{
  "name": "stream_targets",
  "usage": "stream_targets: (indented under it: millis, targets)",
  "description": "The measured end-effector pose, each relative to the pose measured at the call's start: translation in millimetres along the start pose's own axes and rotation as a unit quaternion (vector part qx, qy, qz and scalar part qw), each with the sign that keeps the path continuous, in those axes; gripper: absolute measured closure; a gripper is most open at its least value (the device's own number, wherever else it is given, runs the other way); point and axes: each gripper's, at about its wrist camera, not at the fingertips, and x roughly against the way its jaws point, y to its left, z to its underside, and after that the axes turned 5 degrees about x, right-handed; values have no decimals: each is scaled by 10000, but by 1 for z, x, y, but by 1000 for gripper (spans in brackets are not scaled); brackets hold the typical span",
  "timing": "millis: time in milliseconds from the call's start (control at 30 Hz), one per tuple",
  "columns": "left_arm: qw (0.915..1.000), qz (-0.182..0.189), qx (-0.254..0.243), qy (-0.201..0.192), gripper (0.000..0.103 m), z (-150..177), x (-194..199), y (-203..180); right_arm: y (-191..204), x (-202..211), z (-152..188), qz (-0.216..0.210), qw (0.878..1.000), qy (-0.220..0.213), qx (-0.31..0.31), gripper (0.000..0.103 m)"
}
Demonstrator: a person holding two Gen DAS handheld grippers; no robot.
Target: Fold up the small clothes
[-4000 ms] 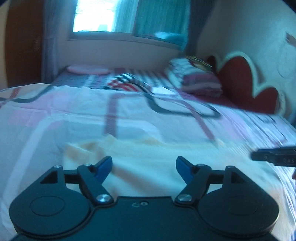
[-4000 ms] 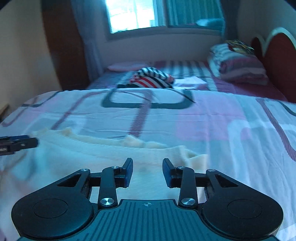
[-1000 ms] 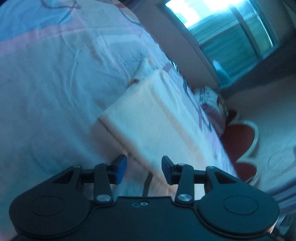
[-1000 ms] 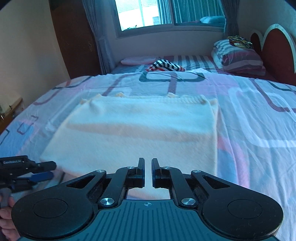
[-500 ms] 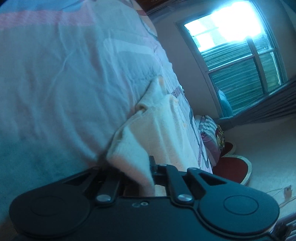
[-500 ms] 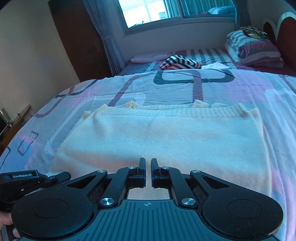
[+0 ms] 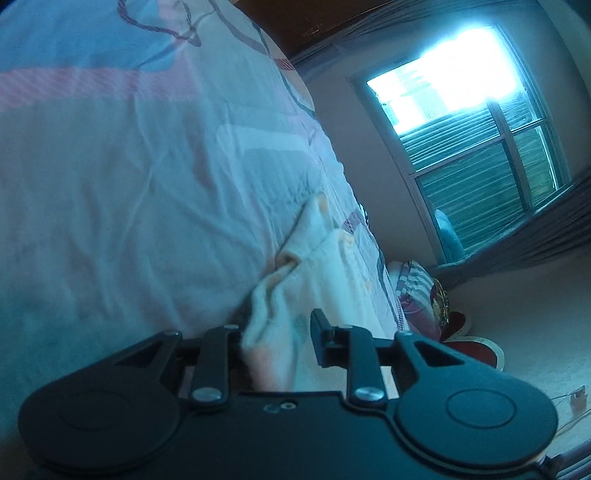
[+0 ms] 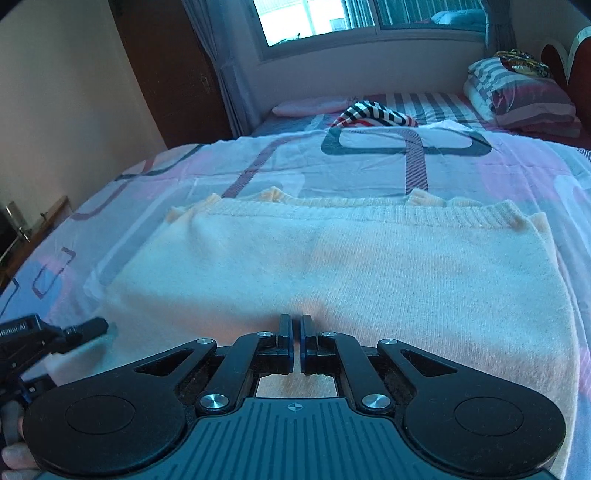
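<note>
A cream knitted sweater [image 8: 332, 266] lies folded flat on the patterned bedsheet [image 8: 258, 162], ribbed hem at the far side. My right gripper [image 8: 295, 332] is shut over its near edge; whether cloth is pinched between the pads is hidden. My left gripper [image 7: 280, 332] is tilted sideways at the sweater's near left corner [image 7: 273, 314]; its jaws stand apart with the corner bunched up between them. The left gripper also shows in the right wrist view [image 8: 74, 332], at the sweater's left corner.
A striped garment [image 8: 373, 112] lies farther up the bed. Folded bedding and a pillow [image 8: 517, 92] sit by the red headboard [image 8: 557, 59]. A window [image 8: 351, 18] and a brown wardrobe [image 8: 166, 74] are behind. A hand [image 8: 11, 435] holds the left gripper.
The left gripper, shut on the sweater's corner half a second ago, now has its jaws apart with the corner still between them. The right gripper stays shut and has moved closer over the sweater.
</note>
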Motion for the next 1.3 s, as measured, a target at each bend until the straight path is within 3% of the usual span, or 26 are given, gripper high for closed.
stream_targets:
  millis: [67,133,233,300,500,633,733,767,800,833,867,933,1000,1033,1067,1133,1200,1233,1300]
  targets:
    - [9999,-87,-102,78,97,-3,-1,-4,0,-5,3,24,10000,2,16,101]
    - [9995,72,-295,20,97,-4,4,-13,-1,-5,2,32,10000,22,-31,101]
    - [9946,372,-971,60,98,-2,9,-47,-2,-4,3,30,10000,16,-42,103]
    - [9863,552,-1542,201,98,5,7,-79,-9,3,3,-4,9995,-64,-324,102]
    - [9479,958,-2858,1031,98,56,-11,-161,-66,62,14,352,9861,-737,-1449,102]
    - [9268,1075,-3265,1513,98,105,-29,-185,-112,107,25,653,9712,-1056,-2033,102]
    - [9165,996,-3345,1955,97,145,-49,-187,-139,137,33,838,9613,-1195,-2338,102]
    - [9094,974,-3406,2179,96,161,-57,-185,-146,144,36,854,9587,-1210,-2430,102]
    - [8982,914,-3536,2446,82,177,-65,-184,-151,150,39,855,9567,-1218,-2501,102]
    - [8832,615,-3705,2808,77,192,-76,-183,-160,158,43,822,9538,-1192,-2632,102]
    - [8745,355,-3792,3003,77,200,-80,-183,-160,158,43,822,9538,-1192,-2632,102]
    - [8767,641,-3756,2935,73,190,-65,-182,-165,165,46,732,9513,-1192,-2746,100]
    - [8930,970,-3531,2617,53,160,-49,-179,-164,172,45,619,9522,-1292,-2698,82]
    - [9030,972,-3466,2346,48,143,-45,-178,-156,172,42,478,9547,-1377,-2595,60]
    - [9124,934,-3428,2033,41,126,-43,-177,-156,172,42,478,9547,-1377,-2595,55]
    - [9255,687,-3415,1484,40,93,-48,-172,-149,166,35,274,9593,-1361,-2461,55]
    - [9314,337,-3367,1343,41,71,-64,-167,-140,152,27,32,9653,-1212,-2315,55]
    - [9322,230,-3352,1346,41,66,-69,-165,-136,145,24,-28,9682,-1144,-2226,55]
    - [9260,4,-3407,1626,43,64,-88,-159,-130,129,18,-83,9737,-937,-2077,55]
